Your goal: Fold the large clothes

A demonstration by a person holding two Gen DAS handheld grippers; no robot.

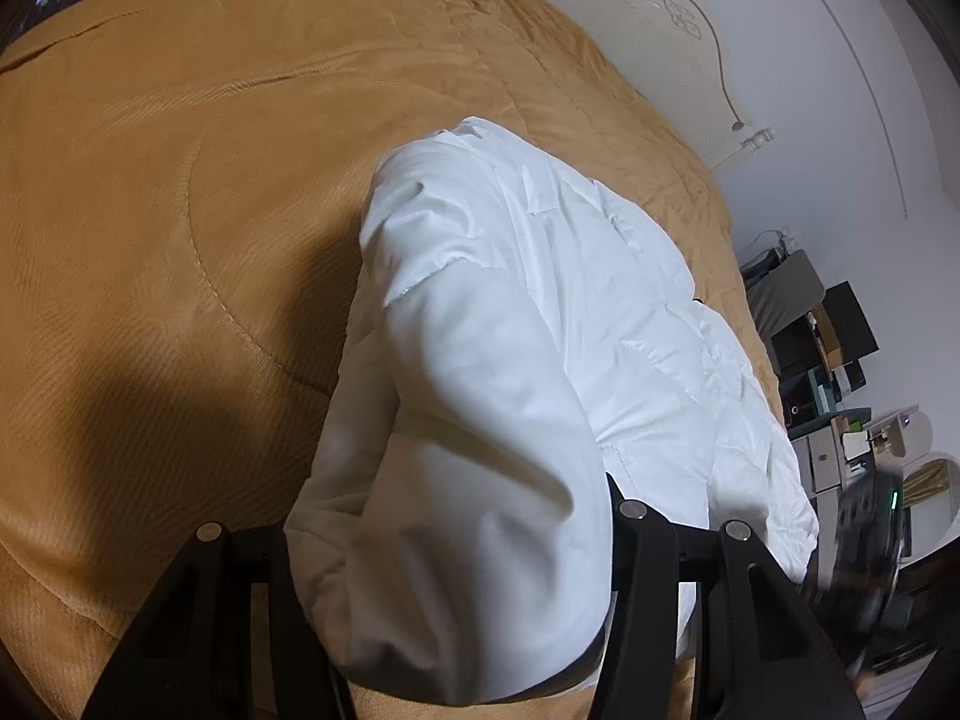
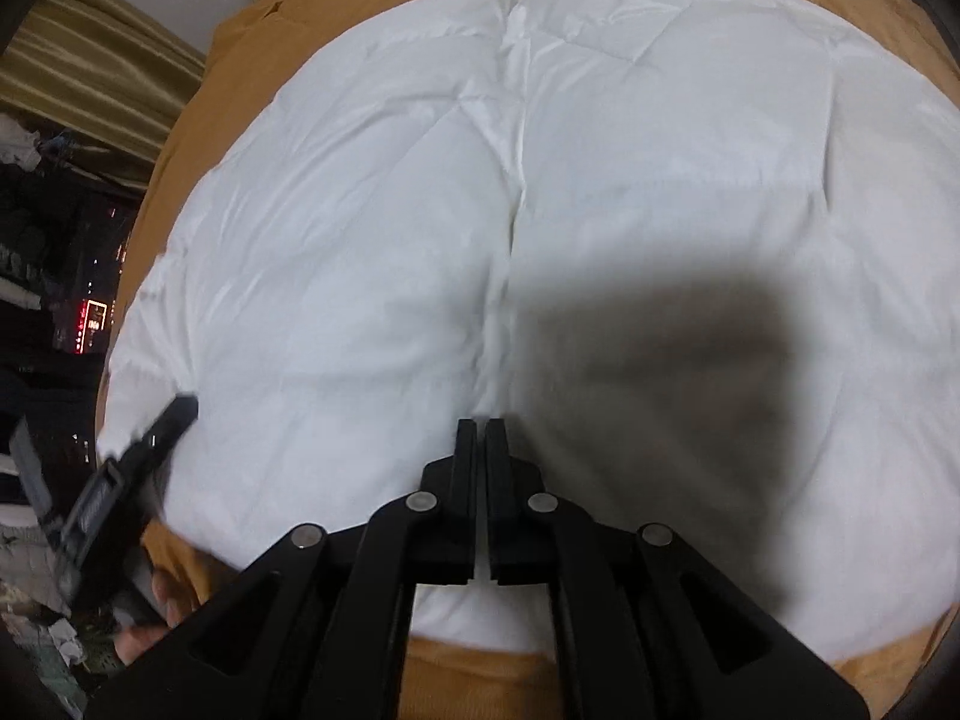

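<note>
A large white padded garment (image 1: 540, 300) lies on a tan bedspread (image 1: 180, 180). In the left wrist view a thick fold of it bulges up between the jaws of my left gripper (image 1: 444, 516), which is shut on it. The garment (image 2: 600, 150) fills the right wrist view, spread out with a seam running down its middle. My right gripper (image 2: 480, 423) hovers over the garment's near part, shut, with nothing seen between its fingers. The left gripper (image 2: 171, 417) also shows at the garment's left edge, with a hand (image 2: 162, 594) behind it.
A cream headboard (image 1: 660, 30) stands at the far end of the bed. Shelves and boxes (image 1: 840, 360) crowd the room to the right. A gold curtain (image 2: 90, 60) and dark clutter (image 2: 48, 240) lie past the bed's left side. A strip of bedspread (image 2: 468, 666) shows below the garment.
</note>
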